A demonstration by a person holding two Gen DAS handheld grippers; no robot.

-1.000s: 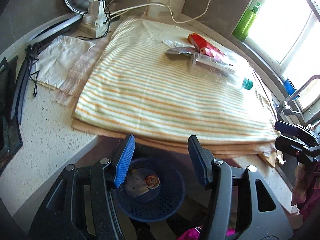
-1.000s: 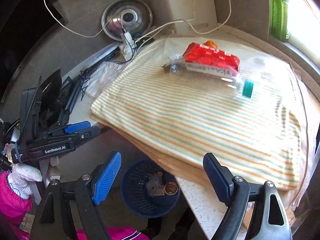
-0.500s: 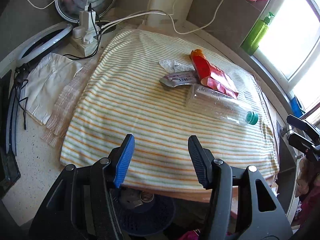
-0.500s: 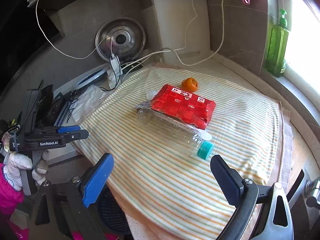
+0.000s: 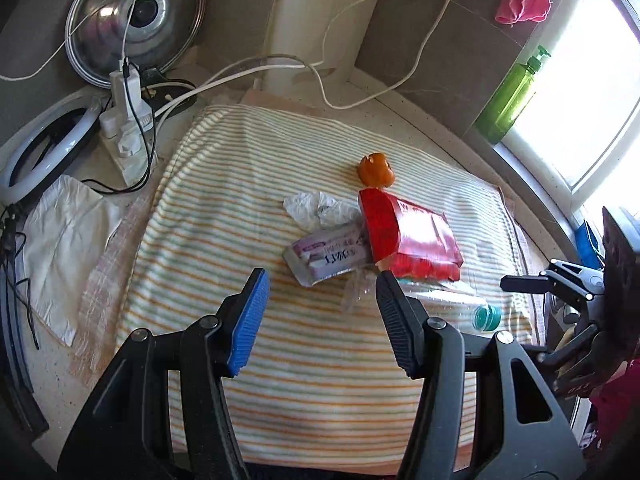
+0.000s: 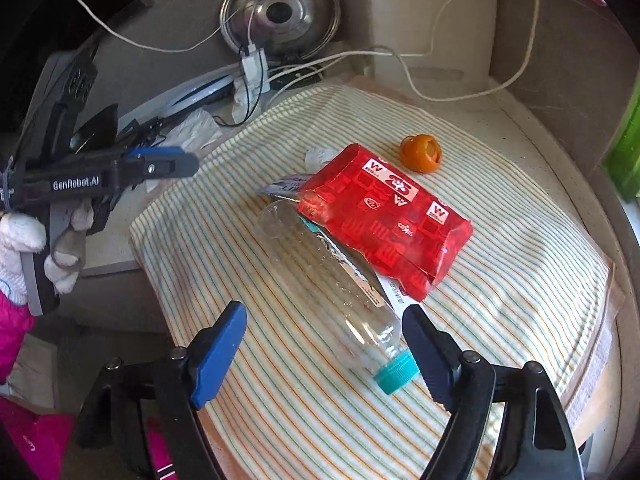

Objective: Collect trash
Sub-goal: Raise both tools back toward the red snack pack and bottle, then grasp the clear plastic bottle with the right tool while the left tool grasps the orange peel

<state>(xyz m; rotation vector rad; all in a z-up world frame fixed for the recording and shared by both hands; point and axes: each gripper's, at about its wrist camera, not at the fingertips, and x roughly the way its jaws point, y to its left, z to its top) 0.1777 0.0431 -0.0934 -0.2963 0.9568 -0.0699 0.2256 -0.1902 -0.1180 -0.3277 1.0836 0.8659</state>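
Observation:
Trash lies on a striped towel (image 5: 320, 380): a red snack bag (image 5: 408, 236) (image 6: 384, 216), a clear plastic bottle (image 6: 328, 276) with a teal cap (image 5: 487, 317) (image 6: 396, 372), a purple-white wrapper (image 5: 328, 256), a crumpled clear film (image 5: 316, 208) and an orange peel (image 5: 376, 170) (image 6: 421, 153). My left gripper (image 5: 320, 320) is open and empty, just short of the wrapper. My right gripper (image 6: 324, 352) is open and empty, its jaws either side of the bottle's neck end.
A power strip with cables (image 5: 128, 128), a metal pot lid (image 5: 132, 24), a ring light (image 5: 48, 144) and white cloth (image 5: 64, 236) lie left of the towel. A green soap bottle (image 5: 512, 96) stands by the window. The other gripper shows in each view (image 6: 100, 180) (image 5: 560, 284).
Both grippers rose from the blue basket below the counter edge and moved forward over the towel toward the trash. The basket has left view. Both stayed open.

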